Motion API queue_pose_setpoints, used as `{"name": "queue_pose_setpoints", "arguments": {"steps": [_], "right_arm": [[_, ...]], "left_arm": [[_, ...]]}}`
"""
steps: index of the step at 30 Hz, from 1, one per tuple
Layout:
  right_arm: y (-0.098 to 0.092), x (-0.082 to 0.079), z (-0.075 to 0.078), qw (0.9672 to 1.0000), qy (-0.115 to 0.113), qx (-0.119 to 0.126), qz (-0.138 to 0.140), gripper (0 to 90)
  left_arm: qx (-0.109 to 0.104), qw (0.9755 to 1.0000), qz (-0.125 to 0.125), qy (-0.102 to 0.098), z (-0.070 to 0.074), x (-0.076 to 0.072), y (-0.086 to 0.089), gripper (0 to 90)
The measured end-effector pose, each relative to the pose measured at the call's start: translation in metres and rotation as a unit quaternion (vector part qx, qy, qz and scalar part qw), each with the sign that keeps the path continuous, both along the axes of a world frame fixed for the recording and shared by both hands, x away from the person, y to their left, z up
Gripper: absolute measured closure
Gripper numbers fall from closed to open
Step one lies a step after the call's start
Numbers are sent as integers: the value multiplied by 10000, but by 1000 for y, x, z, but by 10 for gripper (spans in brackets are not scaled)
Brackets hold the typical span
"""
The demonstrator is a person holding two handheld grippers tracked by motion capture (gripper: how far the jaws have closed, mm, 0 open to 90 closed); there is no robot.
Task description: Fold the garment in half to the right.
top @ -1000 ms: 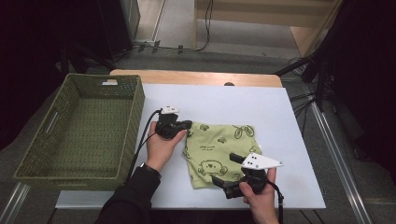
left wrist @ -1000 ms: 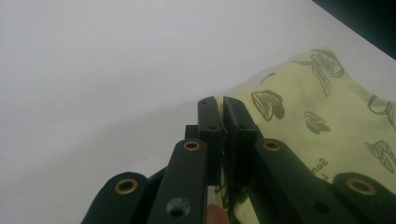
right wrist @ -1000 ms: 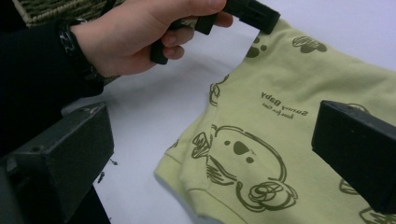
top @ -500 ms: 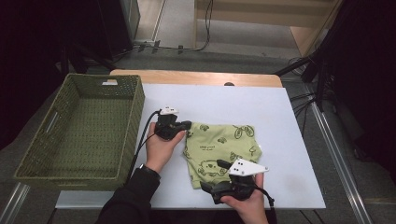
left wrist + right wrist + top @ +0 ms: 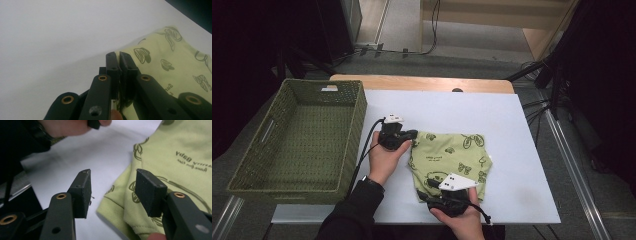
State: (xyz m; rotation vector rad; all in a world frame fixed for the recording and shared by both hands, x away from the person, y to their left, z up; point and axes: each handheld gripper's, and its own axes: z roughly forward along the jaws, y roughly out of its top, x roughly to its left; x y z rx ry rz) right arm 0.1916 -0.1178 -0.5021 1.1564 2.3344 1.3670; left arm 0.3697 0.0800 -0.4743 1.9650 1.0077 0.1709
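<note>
On the white table top (image 5: 512, 150), slightly right of centre, lies the task item: a folded light-green baby garment (image 5: 452, 155) printed with dark figures. A woven green basket (image 5: 357, 107) stands at the left edge of the table, well apart from the garment.

**Left gripper.** The left gripper (image 5: 412, 135) sits at the far-left corner of the garment. The left gripper view shows its jaws clenched, with green fabric pinched between the pads at the cloth's edge (image 5: 120, 65). This grip and the hand's position match the earlier frames; no change.

**Right gripper.** The right gripper (image 5: 432, 192) is at the near edge of the garment, close to its near-left corner. Its jaws have just been closing. The right gripper view shows them half closed, with a clear gap between the pads (image 5: 82, 192). The hemmed corner of the cloth (image 5: 120, 210) lies under and between the jaws, but the pads do not press on it; the garment is not yet grasped on this side.

**Differences from the earlier frames.**
- One second ago the right gripper stood at the near-right part of the garment, with jaws wide.
- It has since travelled left along the near edge and slightly lower, to the near-left corner.

**Assessment.** The work appears to be at the second-grasp stage: one corner is secured, the other is lined up. Completing the closure on the hem would likely permit lifting or folding the garment with both grippers.
</note>
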Motion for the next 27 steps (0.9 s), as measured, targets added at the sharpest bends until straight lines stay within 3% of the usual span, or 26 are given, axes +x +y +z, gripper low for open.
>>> {"name": "queue_pose_setpoints", "arguments": {"steps": [6, 9, 13, 16, 19, 24, 27], "right_arm": [[8, 1, -11, 9995, 160, -246, -78, 348], [10, 0, -14, 9993, 105, -357, -81, 341], [18, -4, -17, 9969, -40, -781, -87, 339], [21, -6, -18, 9943, -182, -1044, -117, 364], [21, -7, -18, 9937, -187, -1077, -257, 434], [20, -7, -18, 9916, -271, -1241, -258, 519], [19, -7, -17, 9923, -199, -1192, -286, 608]], "left_arm": [[7, 10000, 22, -5, -1, 1, 0, 855], [5, 10000, 35, -5, -1, 1, 0, 855], [26, 10000, 89, -12, -2, 2, 1, 854], [49, 9999, 134, -5, -2, 3, 1, 855], [35, 9998, 178, 3, -3, 4, 2, 855], [54, 9997, 224, 22, -4, 6, 3, 855], [80, 9997, 230, 28, -4, 7, 4, 855]]}}
